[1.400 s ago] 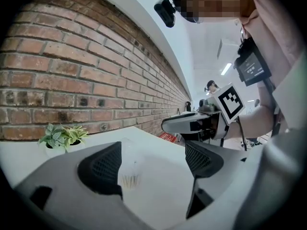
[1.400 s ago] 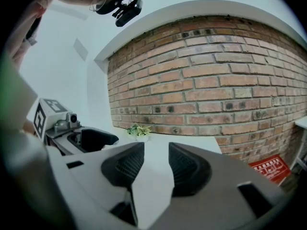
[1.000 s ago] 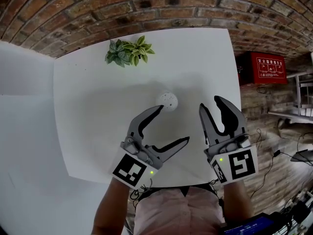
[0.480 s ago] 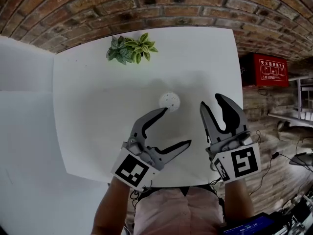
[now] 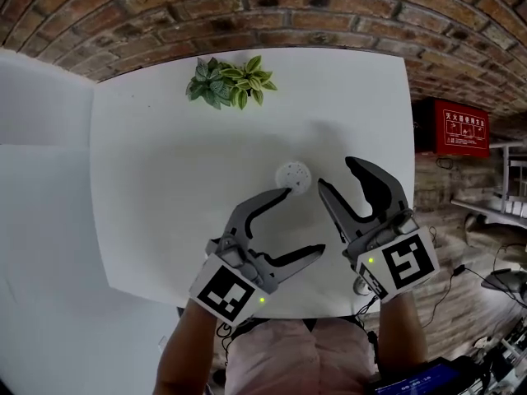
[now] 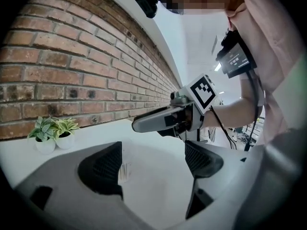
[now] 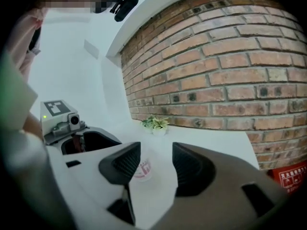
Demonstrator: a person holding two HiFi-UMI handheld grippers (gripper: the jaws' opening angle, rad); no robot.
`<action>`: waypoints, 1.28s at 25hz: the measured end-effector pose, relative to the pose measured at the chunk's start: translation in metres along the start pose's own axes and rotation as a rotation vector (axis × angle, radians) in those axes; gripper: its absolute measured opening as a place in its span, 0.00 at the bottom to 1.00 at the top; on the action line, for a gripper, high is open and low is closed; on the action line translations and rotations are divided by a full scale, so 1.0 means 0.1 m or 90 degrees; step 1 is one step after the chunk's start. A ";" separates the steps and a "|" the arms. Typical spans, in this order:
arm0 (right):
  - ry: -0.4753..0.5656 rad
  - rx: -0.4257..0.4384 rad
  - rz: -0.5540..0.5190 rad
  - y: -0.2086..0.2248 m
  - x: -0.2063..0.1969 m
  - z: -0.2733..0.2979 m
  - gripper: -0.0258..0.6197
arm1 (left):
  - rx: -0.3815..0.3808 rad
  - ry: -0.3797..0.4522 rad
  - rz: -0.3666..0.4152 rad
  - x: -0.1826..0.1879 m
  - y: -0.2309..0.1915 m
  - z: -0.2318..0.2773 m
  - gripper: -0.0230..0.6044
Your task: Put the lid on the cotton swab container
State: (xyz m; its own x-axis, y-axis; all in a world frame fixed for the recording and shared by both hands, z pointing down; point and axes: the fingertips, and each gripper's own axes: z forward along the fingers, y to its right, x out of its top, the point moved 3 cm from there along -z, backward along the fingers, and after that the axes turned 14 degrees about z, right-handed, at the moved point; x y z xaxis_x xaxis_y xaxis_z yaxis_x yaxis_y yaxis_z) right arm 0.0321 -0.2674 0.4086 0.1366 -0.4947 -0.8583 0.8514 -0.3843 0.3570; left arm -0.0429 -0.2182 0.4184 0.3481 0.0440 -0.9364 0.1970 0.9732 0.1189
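Right gripper (image 5: 338, 174) jaws are opening, pads clear of the cotton swab container (image 5: 293, 174), which stands on the white table (image 5: 165, 179) just off their tips. Left gripper (image 5: 300, 223) gapes wide with nothing between its jaws, one tip near the container.

Head cam: high up, looks steeply down on white table (image 5: 165, 179), brick wall (image 5: 247, 6) at frame top. Left gripper view: low and close over the table, faces across it, wall on its left. Right gripper view: also low, faces twd wall. All 3 share the potted plant (image 5: 232, 82). Head & right gripper views both show the cotton swab container (image 5: 293, 175).
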 end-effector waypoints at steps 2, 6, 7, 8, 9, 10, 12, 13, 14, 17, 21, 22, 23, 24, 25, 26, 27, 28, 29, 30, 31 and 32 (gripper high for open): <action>-0.011 0.016 -0.003 -0.01 -0.01 0.07 0.37 | -0.002 -0.003 0.005 0.00 -0.01 0.00 0.70; -0.021 0.033 -0.008 -0.02 0.00 0.18 0.37 | -0.002 -0.004 0.008 0.00 -0.04 0.01 0.70; -0.024 0.036 -0.008 -0.02 -0.01 0.20 0.37 | -0.001 -0.005 0.005 0.00 -0.04 0.02 0.70; -0.026 0.038 -0.008 -0.01 -0.02 0.22 0.37 | 0.000 -0.008 -0.002 -0.01 -0.04 0.02 0.70; -0.028 0.040 -0.006 0.00 -0.04 0.24 0.37 | -0.001 -0.013 -0.008 -0.03 -0.02 0.03 0.70; -0.031 0.041 -0.004 0.02 -0.05 0.25 0.37 | -0.002 -0.016 -0.010 -0.04 -0.02 0.04 0.70; -0.042 0.045 0.001 0.04 -0.09 0.26 0.37 | -0.003 -0.015 -0.005 -0.04 -0.02 0.05 0.70; -0.045 0.047 0.003 0.05 -0.10 0.27 0.37 | -0.001 -0.014 -0.008 -0.05 -0.02 0.06 0.70; -0.047 0.050 0.005 0.05 -0.10 0.27 0.37 | 0.000 -0.015 -0.013 -0.06 -0.02 0.06 0.70; -0.050 0.061 -0.001 0.05 -0.12 0.28 0.36 | 0.005 -0.013 -0.012 -0.06 -0.04 0.06 0.70; -0.029 0.067 0.008 0.05 -0.06 0.27 0.36 | 0.009 0.001 -0.012 -0.01 -0.08 0.06 0.70; -0.019 0.066 0.010 0.05 -0.03 0.25 0.36 | 0.012 0.006 -0.010 0.02 -0.09 0.05 0.70; -0.011 0.065 0.010 0.06 0.01 0.22 0.36 | 0.016 0.010 -0.008 0.05 -0.11 0.02 0.70; -0.005 0.064 0.008 0.06 0.05 0.19 0.36 | 0.022 0.014 -0.009 0.08 -0.13 -0.01 0.70; 0.001 0.062 0.006 0.06 0.08 0.16 0.36 | 0.031 0.018 -0.015 0.12 -0.15 -0.04 0.70; 0.006 0.060 0.005 0.06 0.12 0.13 0.36 | 0.045 0.021 -0.029 0.15 -0.17 -0.09 0.70; 0.013 0.057 0.003 0.05 0.16 0.09 0.36 | 0.066 0.024 -0.056 0.18 -0.20 -0.14 0.69; 0.021 0.055 0.000 0.04 0.21 0.05 0.36 | 0.094 0.031 -0.088 0.22 -0.24 -0.20 0.68; 0.032 0.052 -0.005 0.03 0.27 0.01 0.36 | 0.128 0.046 -0.115 0.28 -0.30 -0.26 0.66; 0.043 0.048 -0.010 0.00 0.33 -0.04 0.36 | 0.165 0.069 -0.125 0.36 -0.37 -0.34 0.64; 0.054 0.044 -0.013 -0.03 0.39 -0.10 0.36 | 0.205 0.093 -0.119 0.46 -0.44 -0.42 0.61; 0.064 0.038 -0.016 -0.07 0.45 -0.17 0.35 | 0.246 0.110 -0.102 0.56 -0.51 -0.50 0.57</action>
State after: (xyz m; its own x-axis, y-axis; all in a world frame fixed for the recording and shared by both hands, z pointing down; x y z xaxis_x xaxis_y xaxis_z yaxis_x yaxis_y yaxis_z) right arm 0.0410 -0.2738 0.3611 0.1682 -0.4050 -0.8987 0.8242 -0.4424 0.3536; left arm -0.0796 -0.2537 0.3435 0.1343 -0.0313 -0.9904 0.5745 0.8169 0.0521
